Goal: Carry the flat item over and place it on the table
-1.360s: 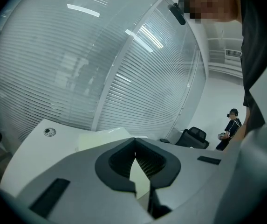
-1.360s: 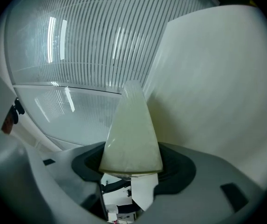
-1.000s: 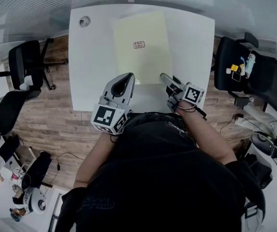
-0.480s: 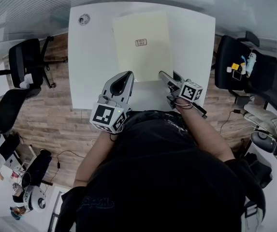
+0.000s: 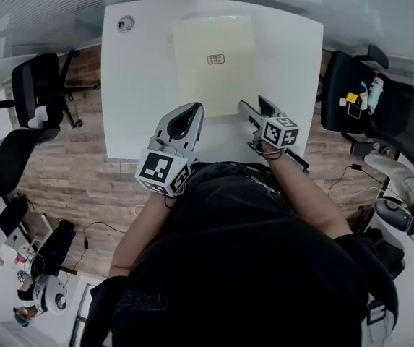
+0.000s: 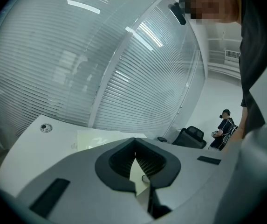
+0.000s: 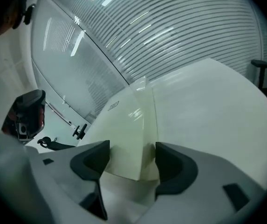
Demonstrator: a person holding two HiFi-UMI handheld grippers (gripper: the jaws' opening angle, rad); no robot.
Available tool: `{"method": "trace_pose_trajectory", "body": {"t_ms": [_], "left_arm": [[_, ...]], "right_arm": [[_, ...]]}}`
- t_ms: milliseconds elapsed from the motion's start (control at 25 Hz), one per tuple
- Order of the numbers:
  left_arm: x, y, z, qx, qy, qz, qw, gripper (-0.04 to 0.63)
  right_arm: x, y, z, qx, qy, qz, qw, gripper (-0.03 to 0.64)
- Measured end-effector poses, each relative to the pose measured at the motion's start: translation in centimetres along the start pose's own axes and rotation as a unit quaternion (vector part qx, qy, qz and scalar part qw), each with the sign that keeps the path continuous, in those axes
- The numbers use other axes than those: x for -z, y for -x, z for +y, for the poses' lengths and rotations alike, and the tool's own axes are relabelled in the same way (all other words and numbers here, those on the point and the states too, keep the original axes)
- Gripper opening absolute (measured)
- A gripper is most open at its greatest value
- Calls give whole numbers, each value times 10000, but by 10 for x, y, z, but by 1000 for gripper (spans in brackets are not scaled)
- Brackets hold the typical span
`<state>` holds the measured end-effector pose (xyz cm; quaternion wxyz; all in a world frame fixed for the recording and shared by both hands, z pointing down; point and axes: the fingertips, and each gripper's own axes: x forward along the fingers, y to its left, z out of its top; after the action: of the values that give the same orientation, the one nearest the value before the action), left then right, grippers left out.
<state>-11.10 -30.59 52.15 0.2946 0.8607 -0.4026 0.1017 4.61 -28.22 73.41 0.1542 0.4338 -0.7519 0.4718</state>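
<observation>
The flat item, a pale yellow sheet (image 5: 214, 63) with a small label, lies flat on the white table (image 5: 138, 85). It also shows in the right gripper view as the sheet (image 7: 128, 125). My right gripper (image 5: 253, 105) stands at the sheet's near right corner. Its jaws (image 7: 132, 148) are spread wide, with the corner lying between them and neither pad pressing on it. My left gripper (image 5: 191, 109) hovers over the table's near edge, just left of the sheet. Its fingertips (image 6: 135, 140) meet, with nothing held.
A round grommet (image 5: 125, 25) sits in the table's far left corner. Black office chairs stand on the left (image 5: 37, 92) and on the right (image 5: 380, 107). A glass wall with blinds runs behind the table. A person (image 6: 224, 125) stands far off.
The right gripper's jaws have spread apart around the sheet's corner. Both grippers have edged a little forward over the table. The sheet lies slightly farther in.
</observation>
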Motion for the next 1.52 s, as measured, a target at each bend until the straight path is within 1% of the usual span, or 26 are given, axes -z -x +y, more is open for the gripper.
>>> {"method": "trace_pose_trajectory", "body": {"t_ms": [160,320,400,560,840,880,960,1080,1160,1320,1520], "left_arm": [[0,5,5,-7,17,-22,10000,14],[2,7,-3,-51,-9,-88,9999,14],[2,9,-5,-76,-12,-135,9999,14],[1,18,-11,-125,-8,-237,9996,14],[0,28,-46,-180,-166,-488,9985,14],[0,30,-51,-189,-194,-530,9982,14],[-1,35,-63,-208,-253,-620,9975,14],[-4,39,-81,-231,-364,-771,9961,14],[-7,41,-94,-237,-447,-874,9949,14],[-12,47,-117,-247,-647,-1022,9923,14],[-9,49,-141,-273,-755,-1137,9903,14]], "right_arm": [[-3,-7,7,-51,155,31,9999,319],[-3,-1,4,-71,173,-17,9998,316],[-6,2,6,-38,313,-41,9995,310],[-14,11,16,41,783,-116,9969,265],[-26,44,37,-98,1535,-342,9875,176],[-29,50,41,-109,1627,-402,9858,158],[-36,64,49,-133,1808,-538,9820,95],[-45,86,62,-251,2116,-718,9744,60],[-52,102,72,-351,2322,-830,9685,48],[-66,137,98,-668,2493,-1073,9601,32],[-75,175,129,-978,2977,-1379,9396,23]]}}
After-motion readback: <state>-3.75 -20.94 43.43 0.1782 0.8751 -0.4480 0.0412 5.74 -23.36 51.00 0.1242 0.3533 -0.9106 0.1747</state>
